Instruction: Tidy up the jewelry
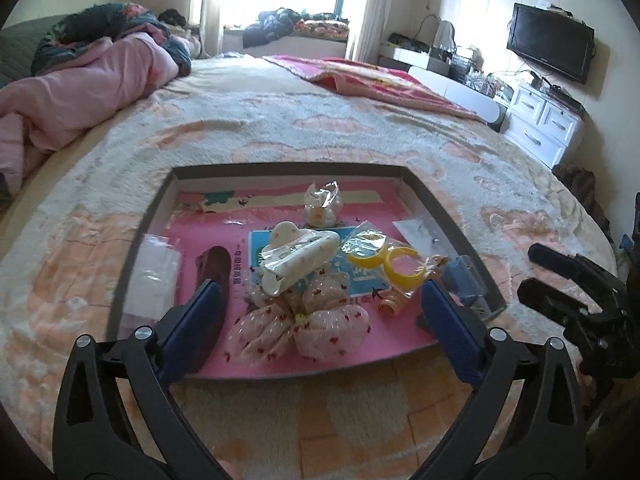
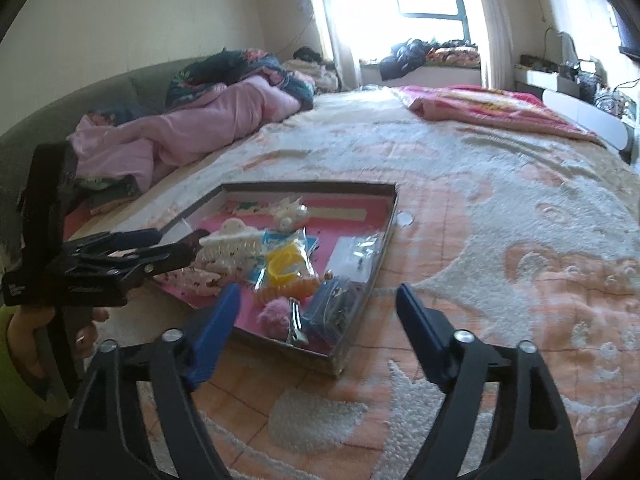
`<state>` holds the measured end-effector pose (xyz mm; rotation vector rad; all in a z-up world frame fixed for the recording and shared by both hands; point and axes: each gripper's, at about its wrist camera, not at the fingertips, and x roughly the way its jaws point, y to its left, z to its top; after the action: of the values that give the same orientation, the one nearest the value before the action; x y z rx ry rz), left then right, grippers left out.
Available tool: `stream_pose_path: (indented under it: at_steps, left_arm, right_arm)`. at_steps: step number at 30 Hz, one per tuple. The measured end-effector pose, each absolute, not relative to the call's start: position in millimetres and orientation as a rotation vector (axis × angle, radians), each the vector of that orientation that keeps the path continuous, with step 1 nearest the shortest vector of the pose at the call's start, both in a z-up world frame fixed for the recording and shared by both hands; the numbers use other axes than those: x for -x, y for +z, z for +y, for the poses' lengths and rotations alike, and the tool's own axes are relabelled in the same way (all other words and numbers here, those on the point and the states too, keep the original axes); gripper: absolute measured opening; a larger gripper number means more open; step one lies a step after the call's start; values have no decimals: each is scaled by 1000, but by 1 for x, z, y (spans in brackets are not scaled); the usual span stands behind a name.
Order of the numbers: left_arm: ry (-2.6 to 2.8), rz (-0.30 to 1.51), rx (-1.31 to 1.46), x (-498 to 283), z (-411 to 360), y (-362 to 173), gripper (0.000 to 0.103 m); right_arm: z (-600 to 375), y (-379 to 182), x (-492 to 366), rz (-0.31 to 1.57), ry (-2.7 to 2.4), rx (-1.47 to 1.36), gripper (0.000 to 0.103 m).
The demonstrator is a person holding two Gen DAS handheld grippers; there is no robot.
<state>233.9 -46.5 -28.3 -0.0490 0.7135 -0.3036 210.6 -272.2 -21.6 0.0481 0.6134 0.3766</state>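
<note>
A shallow grey tray (image 1: 440,216) with a pink lining lies on the bed and holds hair accessories and bagged jewelry. In it are a white claw clip (image 1: 298,256), a dotted fabric bow (image 1: 298,330), yellow rings in a clear bag (image 1: 380,258), a dark barrette (image 1: 214,266) and a blue packet (image 1: 464,280). My left gripper (image 1: 322,292) is open, low over the tray's near edge, straddling the bow. My right gripper (image 2: 318,296) is open and empty, above the tray's (image 2: 362,308) near right corner. The right wrist view also shows a pink pompom (image 2: 274,314) and a silver clip (image 2: 296,320).
The tray sits on a cream and peach blanket (image 1: 320,120). A pink quilt (image 1: 80,92) is heaped at the far left and a red blanket (image 1: 384,80) at the far right. A white dresser (image 1: 544,120) and a wall TV (image 1: 550,48) stand beyond the bed.
</note>
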Motion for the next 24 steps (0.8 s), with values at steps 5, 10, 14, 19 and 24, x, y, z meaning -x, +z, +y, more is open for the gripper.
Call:
stream_pose_path:
  at_steps: [5,10,14,19,24]
  left_arm:
    - [-278,679,54,-212,-39,-18,91]
    - [-263,650,63,-192,-31,-11,91]
    - [-248,638,71,-175,-25,-9,91]
    - [-231,624,81,-157,-19,-12,91]
    - [-217,607,83,-143,-16,-14,92]
  right_arm:
    - [-273,-12,-198,570,369,-60,93]
    - [-267,-5,-187,540,361,-42,95]
    - [-264,2,-175,512,360,-60,96]
    - [-260,8,-159,478,350,-53,96]
    - [-256,7,-146,470,345,-59,96]
